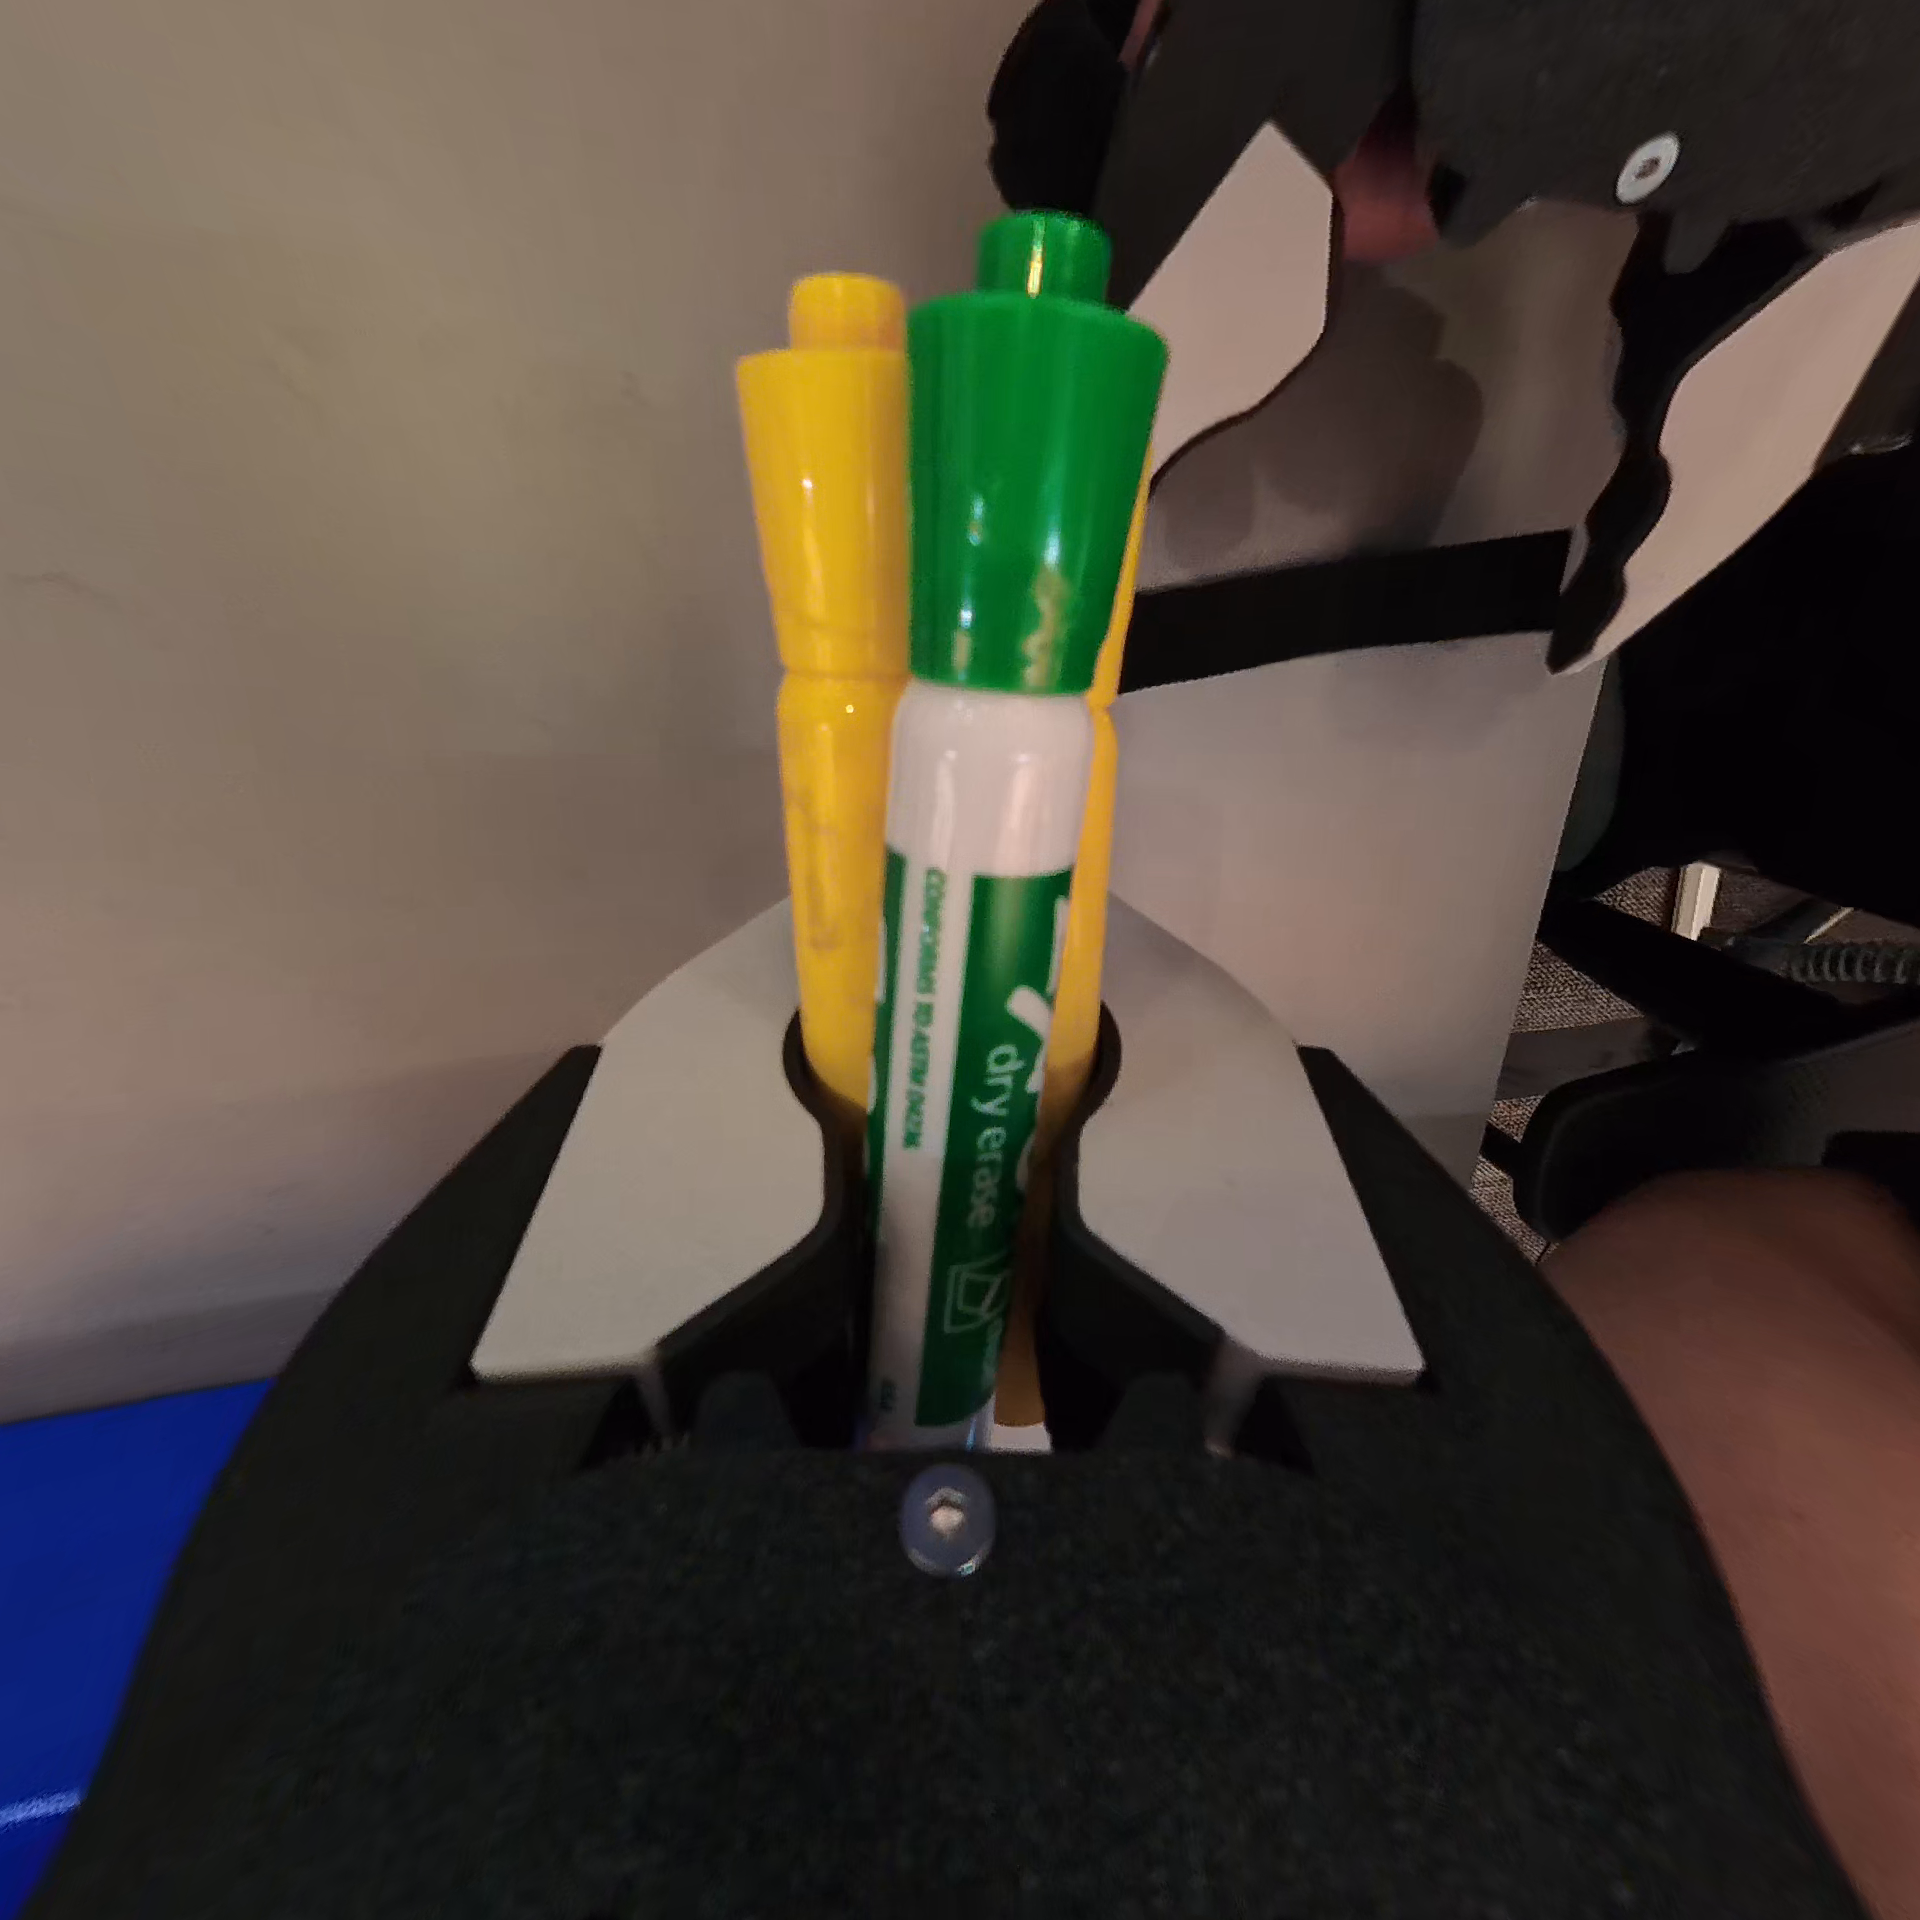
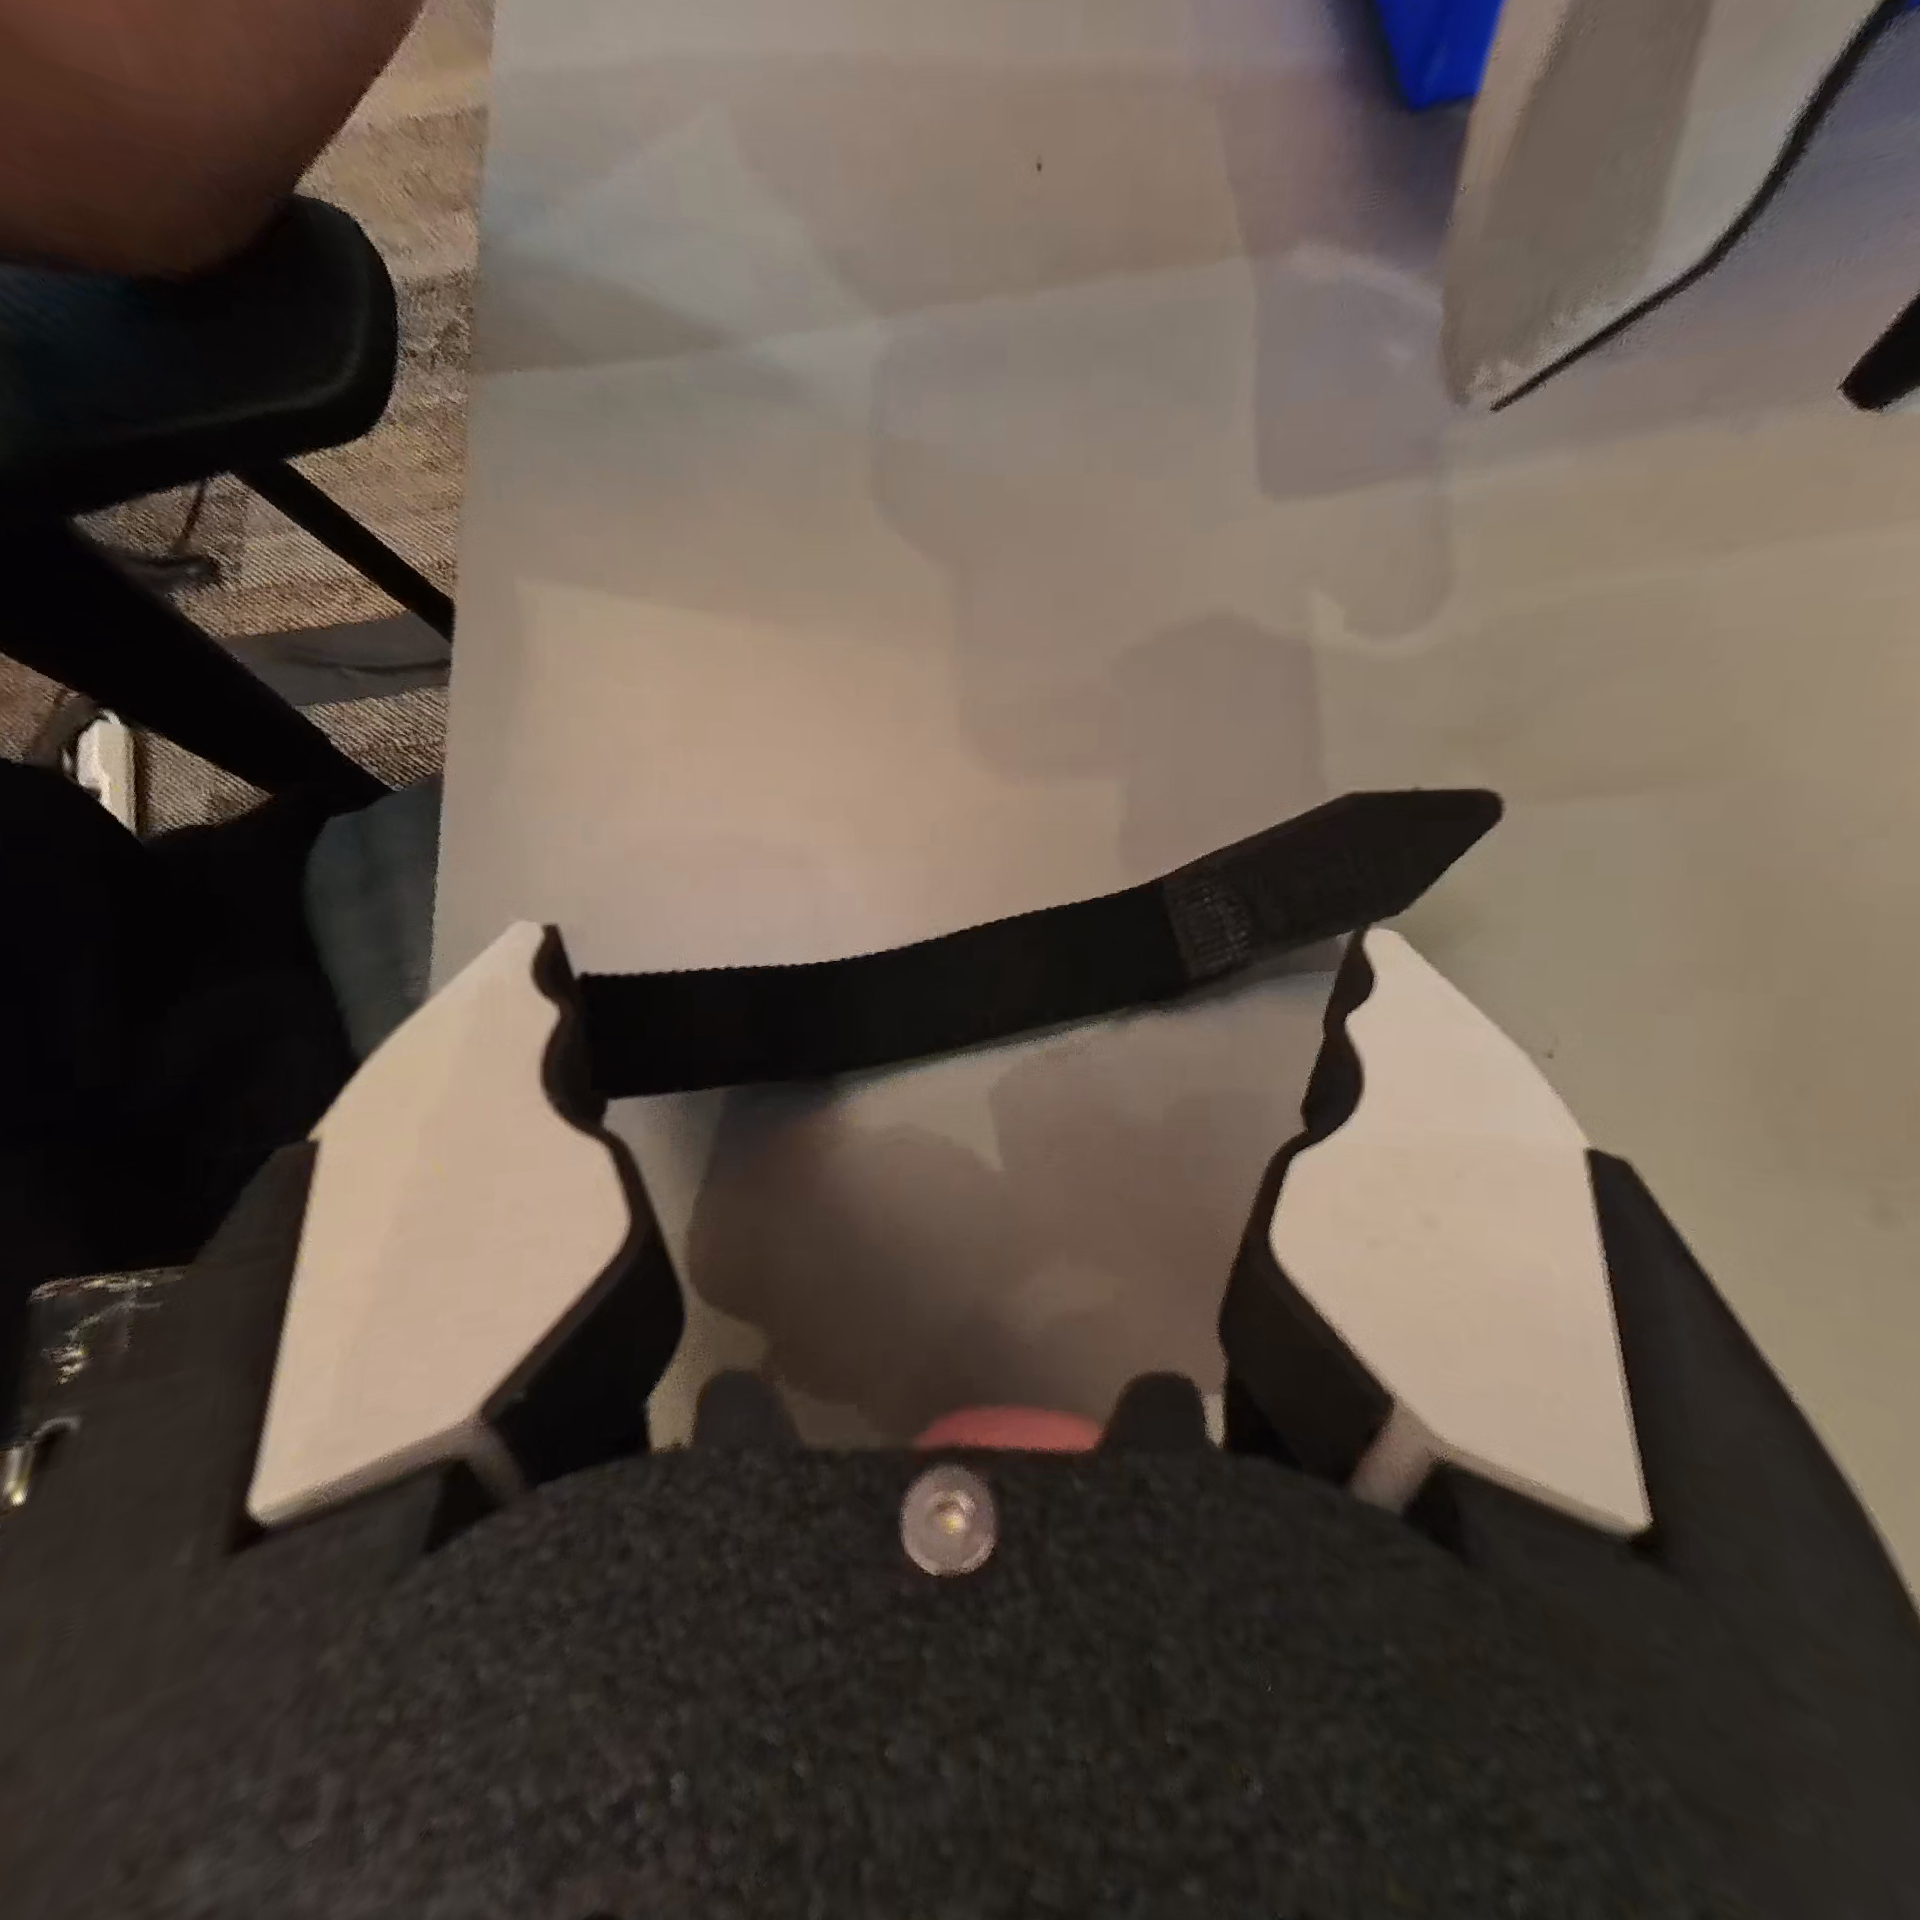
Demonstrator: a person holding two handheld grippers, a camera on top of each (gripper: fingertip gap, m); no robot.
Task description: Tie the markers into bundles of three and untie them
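My left gripper (image 1: 951, 1049) is shut on a bunch of three markers held upright: a green-capped dry-erase marker (image 1: 1029, 499) in front, a yellow marker (image 1: 831, 540) to its left and another yellow one (image 1: 1091, 883) behind on the right. My right gripper (image 2: 956, 966) is open, its jaws wide apart over a black hook-and-loop strap (image 2: 935, 997) on the white table (image 2: 935, 416). The strap's near end touches the left finger's inner edge. In the left wrist view the right gripper (image 1: 1371, 551) and the strap (image 1: 1340, 603) show just right of the markers.
A black office chair (image 2: 187, 343) stands past the table's left edge, over grey carpet. A blue object (image 2: 1444, 52) lies at the far side of the table and also shows in the left wrist view (image 1: 104, 1558). A person's arm (image 1: 1714, 1455) is at the right.
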